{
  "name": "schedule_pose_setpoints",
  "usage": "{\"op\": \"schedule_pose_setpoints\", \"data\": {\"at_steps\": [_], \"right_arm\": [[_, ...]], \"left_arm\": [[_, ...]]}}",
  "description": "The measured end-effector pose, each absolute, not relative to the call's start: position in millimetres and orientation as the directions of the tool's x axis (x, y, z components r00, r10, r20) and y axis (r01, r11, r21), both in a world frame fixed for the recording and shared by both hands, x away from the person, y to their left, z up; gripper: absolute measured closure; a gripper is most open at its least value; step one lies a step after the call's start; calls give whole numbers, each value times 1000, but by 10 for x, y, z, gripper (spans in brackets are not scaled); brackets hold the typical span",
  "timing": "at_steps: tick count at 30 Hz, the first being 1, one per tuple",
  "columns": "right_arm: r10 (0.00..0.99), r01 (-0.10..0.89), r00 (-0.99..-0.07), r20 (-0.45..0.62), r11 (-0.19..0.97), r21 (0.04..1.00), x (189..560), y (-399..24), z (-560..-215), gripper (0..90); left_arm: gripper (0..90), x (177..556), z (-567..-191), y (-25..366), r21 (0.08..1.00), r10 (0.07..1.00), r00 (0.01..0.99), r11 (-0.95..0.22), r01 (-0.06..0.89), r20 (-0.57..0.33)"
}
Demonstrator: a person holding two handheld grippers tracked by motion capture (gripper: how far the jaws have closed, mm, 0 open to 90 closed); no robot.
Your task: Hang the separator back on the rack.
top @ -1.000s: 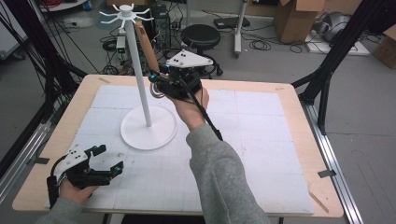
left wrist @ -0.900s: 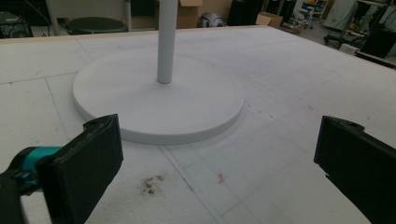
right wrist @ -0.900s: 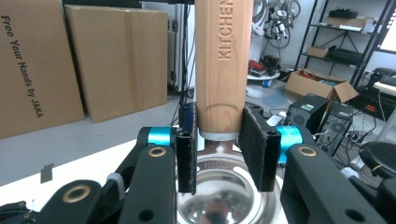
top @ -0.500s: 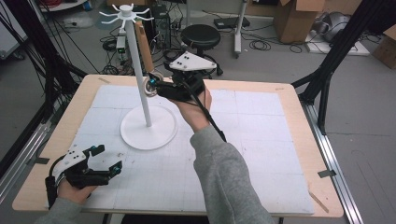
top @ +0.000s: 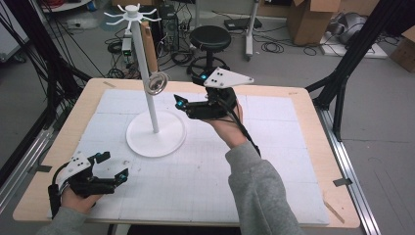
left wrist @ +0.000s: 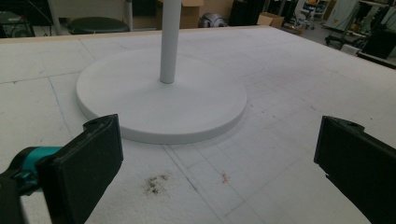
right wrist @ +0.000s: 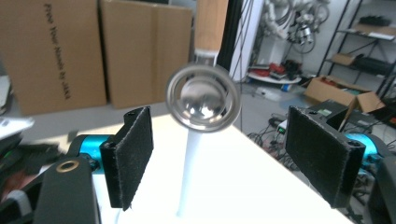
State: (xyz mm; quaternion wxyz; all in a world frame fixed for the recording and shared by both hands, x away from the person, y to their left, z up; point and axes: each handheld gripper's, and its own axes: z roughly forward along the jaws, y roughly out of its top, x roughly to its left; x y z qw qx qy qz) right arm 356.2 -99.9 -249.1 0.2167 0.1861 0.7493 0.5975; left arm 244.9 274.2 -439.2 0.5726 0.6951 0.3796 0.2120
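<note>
A white stand [top: 148,88] with hook arms at its top rises from a round base [top: 156,139] on the table. From one hook hangs a ladle, its wooden handle [top: 148,44] above its round metal bowl [top: 156,83]. My right gripper [top: 191,90] hovers just right of the bowl, apart from it. Its jaws have just been opening and stand open with nothing between them. In the right gripper view the ladle bowl [right wrist: 204,100] hangs free beyond the right gripper [right wrist: 219,158]. My left gripper [top: 113,166] rests open near the front left corner, and in its own view the left gripper [left wrist: 219,163] faces the stand's base [left wrist: 161,98].
White foam sheets [top: 274,147] cover the wooden table. Black frame posts stand at both sides. A stool [top: 210,39], cables and cardboard boxes [top: 313,19] lie on the floor behind the table.
The right gripper opened, let go of the ladle and drew back to the right and a little down. The ladle now hangs free from the stand. The left gripper has not moved.
</note>
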Motion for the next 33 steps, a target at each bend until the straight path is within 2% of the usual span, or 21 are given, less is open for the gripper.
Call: {"op": "schedule_pose_setpoints", "data": {"at_steps": [4,9,16,18,33], "right_arm": [[531,28,-842,-96,219,975,3526,-1123,-2571,198],[526,43,-845,-93,240,970,3499,-1229,-2671,105],[524,46,-846,-94,247,968,3410,-1437,-2778,86],[543,59,-835,-86,245,968,3389,-1497,-2817,15],[594,129,-804,-38,237,963,3288,-2061,-3235,14]], "left_arm": [[18,2457,-4391,2748,957,773,618,-51,286,-144],[18,2486,-4383,2731,957,772,619,-51,284,-143],[18,2558,-4388,2638,956,756,638,-60,285,-143],[17,2573,-4390,2616,956,753,642,-66,286,-141],[18,2602,-4397,2592,955,754,642,-67,288,-140]]}}
